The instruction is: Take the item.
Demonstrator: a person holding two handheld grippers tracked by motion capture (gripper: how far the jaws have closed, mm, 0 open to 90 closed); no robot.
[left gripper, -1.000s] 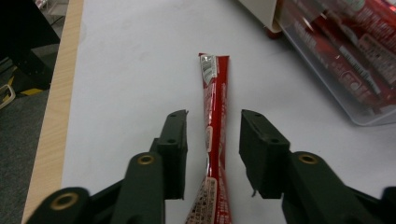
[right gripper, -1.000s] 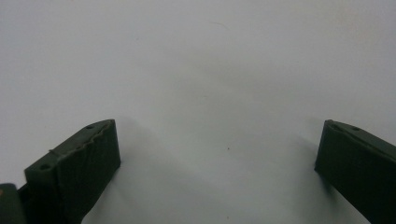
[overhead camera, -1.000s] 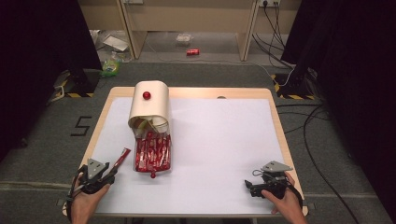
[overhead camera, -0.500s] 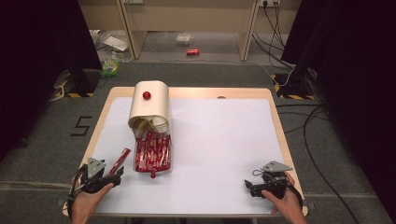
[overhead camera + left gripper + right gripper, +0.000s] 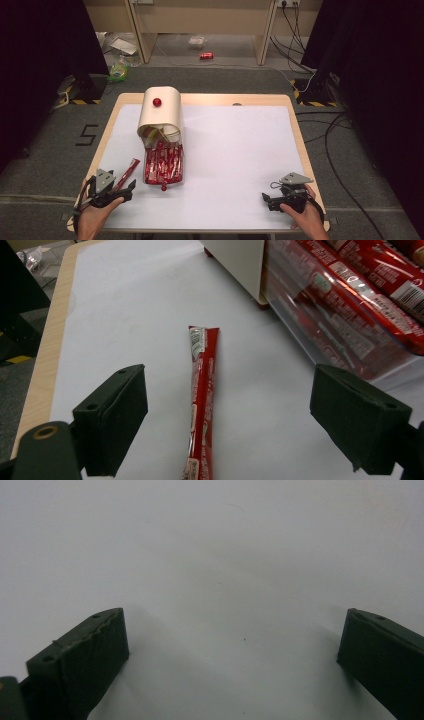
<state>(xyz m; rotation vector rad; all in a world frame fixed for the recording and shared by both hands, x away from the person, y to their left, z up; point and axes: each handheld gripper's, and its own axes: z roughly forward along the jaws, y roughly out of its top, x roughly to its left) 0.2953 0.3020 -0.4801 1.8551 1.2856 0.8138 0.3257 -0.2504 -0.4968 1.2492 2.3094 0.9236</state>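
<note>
Red stick packet (image 5: pixel 201 400) flat between left claw (image 5: pixel 240 427) jaws (spread, untouching) | right claw (image 5: pixel 235 665) spread, empty

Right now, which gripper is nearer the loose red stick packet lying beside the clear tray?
Left. The left gripper is open right at the red stick packet, jaws either side of it. The right gripper sits open across the table.

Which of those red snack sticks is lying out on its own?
The single red stick lying loose on the white table, between the open jaws of the left hand-held gripper. All the others are packed together in the clear tray.
</note>
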